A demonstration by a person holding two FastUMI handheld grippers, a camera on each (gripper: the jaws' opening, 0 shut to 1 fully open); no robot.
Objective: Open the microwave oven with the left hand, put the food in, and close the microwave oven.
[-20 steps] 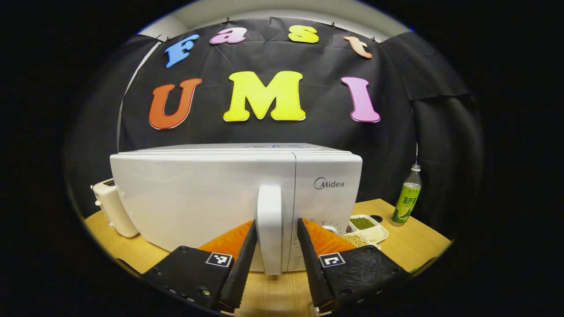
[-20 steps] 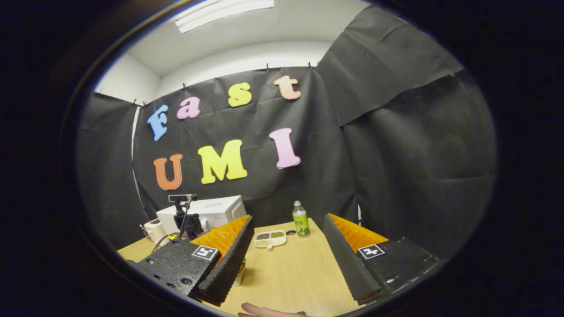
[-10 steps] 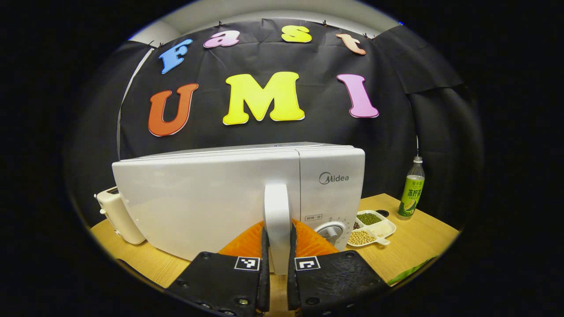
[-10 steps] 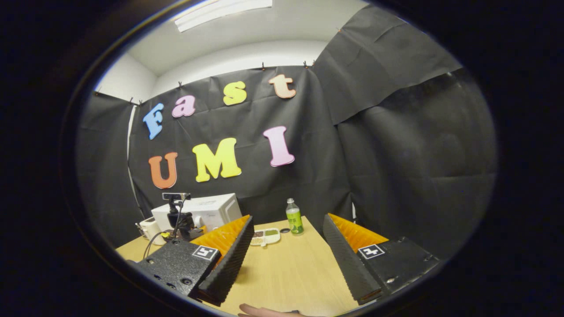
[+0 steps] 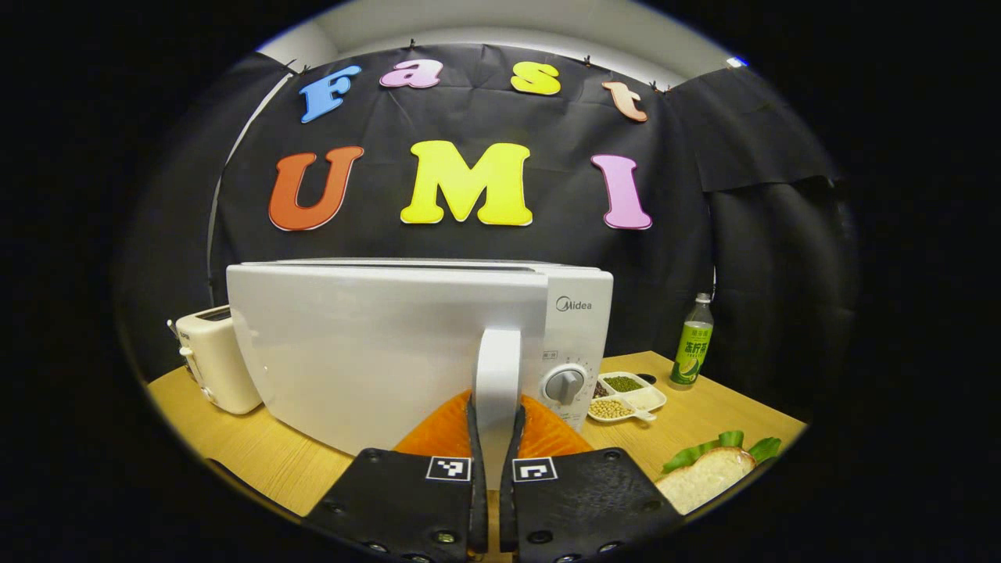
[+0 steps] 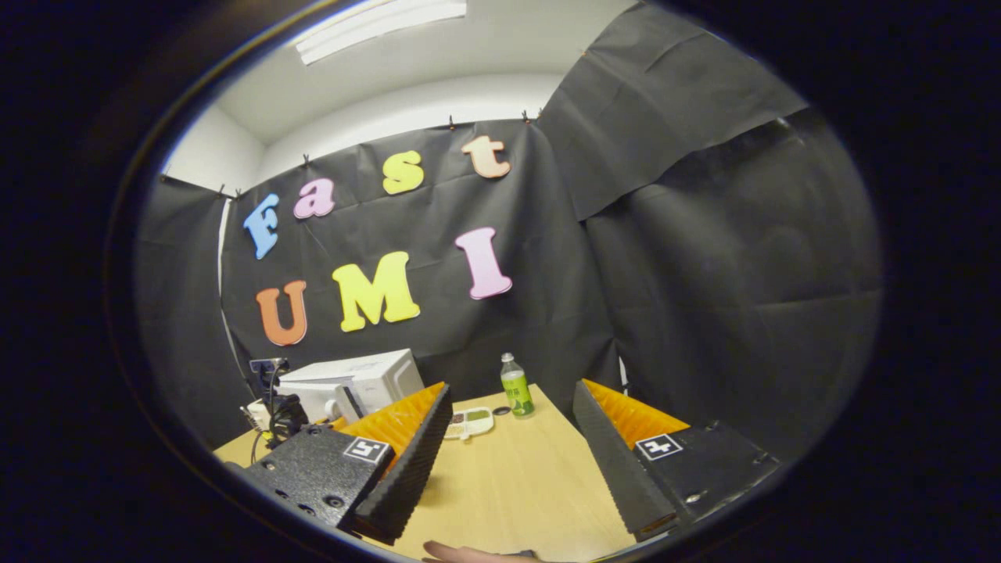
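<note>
On the desk (image 5: 258,461), the white microwave oven (image 5: 375,344) stands at 12 o'clock from the left gripper (image 5: 493,438) in the left gripper view. Both fingers of that gripper are clenched on the vertical door handle (image 5: 497,367), 1 on each side of it. The door edge sits slightly forward of the control panel, where 1 dial (image 5: 563,385) shows. A toaster (image 5: 215,360) stands at 9 o'clock beside the oven. At 3 o'clock lie a divided dish of beans (image 5: 626,395) and a green bottle (image 5: 690,352). The food, a sandwich with lettuce (image 5: 708,473), lies on the desk at 4 o'clock, well apart from the oven.

In the right gripper view, the right gripper (image 6: 504,461) hangs over bare desk with fingers spread wide and released, grasping nothing. The microwave oven (image 6: 356,383) sits at 10 o'clock.
</note>
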